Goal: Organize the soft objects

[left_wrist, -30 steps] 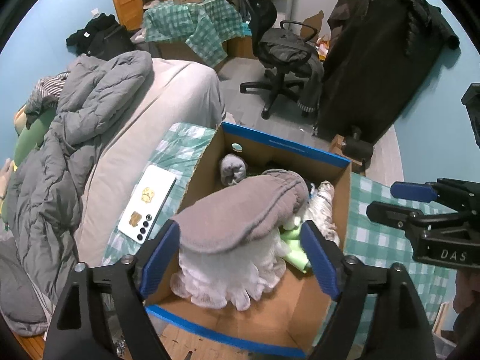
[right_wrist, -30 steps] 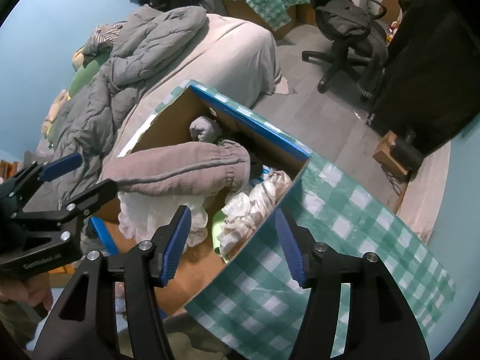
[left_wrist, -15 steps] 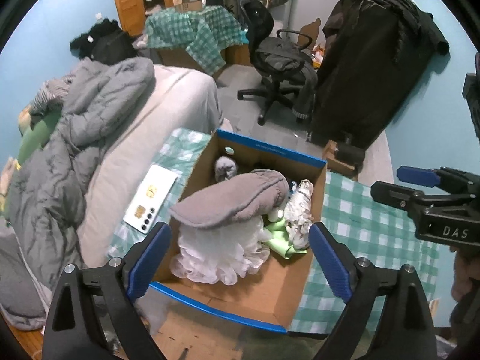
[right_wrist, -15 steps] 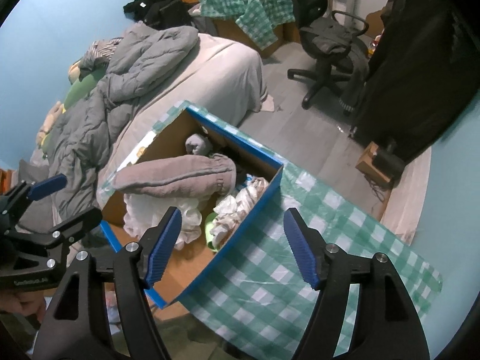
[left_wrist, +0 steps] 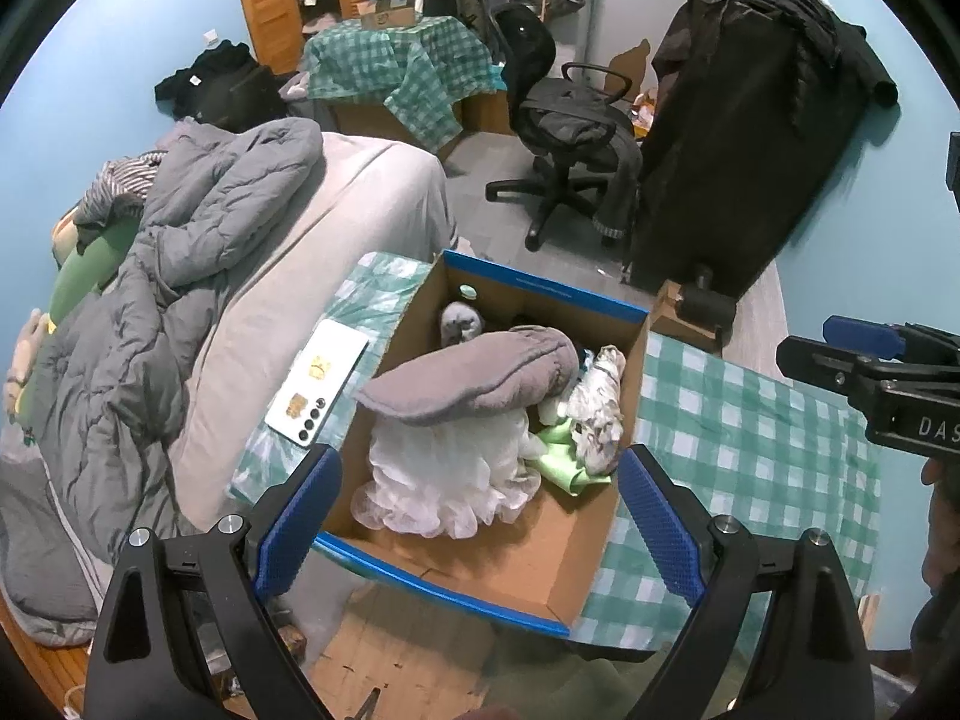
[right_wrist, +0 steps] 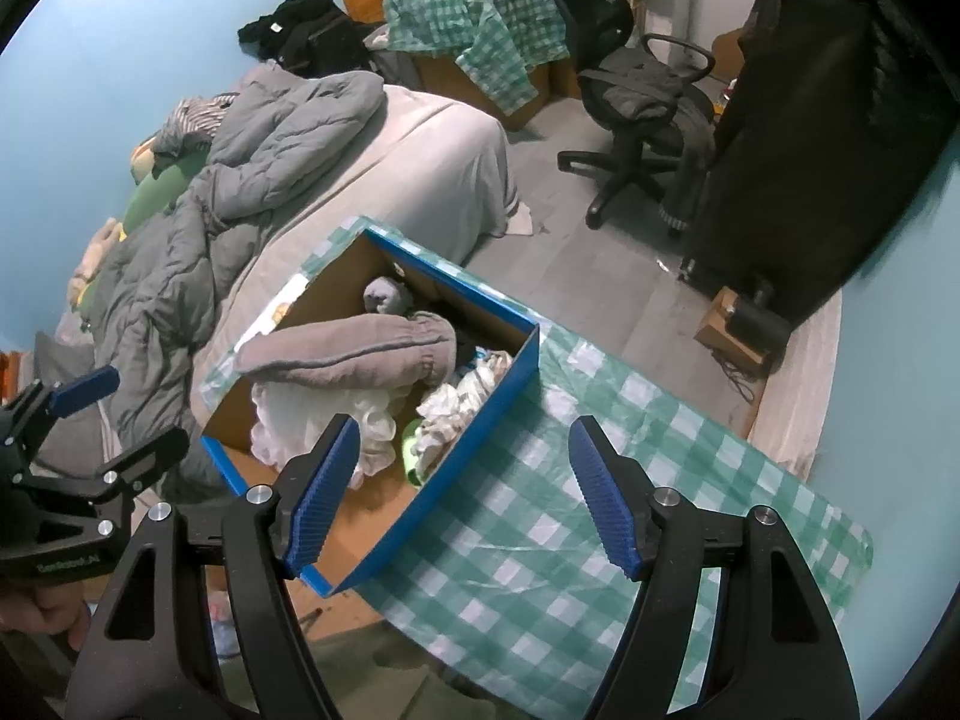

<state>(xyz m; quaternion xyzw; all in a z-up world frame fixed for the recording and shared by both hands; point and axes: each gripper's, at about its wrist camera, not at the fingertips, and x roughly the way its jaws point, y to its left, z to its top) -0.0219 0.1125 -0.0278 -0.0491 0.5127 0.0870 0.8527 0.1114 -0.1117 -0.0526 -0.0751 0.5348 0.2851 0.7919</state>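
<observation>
**Grippers raised above the filled box**

Both grippers have risen since the earlier frames, so the cardboard box [left_wrist: 528, 564] looks smaller. Left gripper [left_wrist: 480, 519]: jaws spread wide, having just opened, nothing between them. Right gripper [right_wrist: 462, 492]: jaws apart, having just opened, empty. Grey garment [left_wrist: 474, 375] lies atop white frilly fabric [left_wrist: 444, 480] inside the box, crumpled cloth [left_wrist: 594, 408] at 3 o'clock. The box rests on the checked bench [left_wrist: 750, 450].

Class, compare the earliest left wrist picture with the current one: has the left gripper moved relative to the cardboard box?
Yes. The left gripper has pulled up and back from the cardboard box, which now looks smaller; its jaws have just been opening, with nothing held.
</observation>
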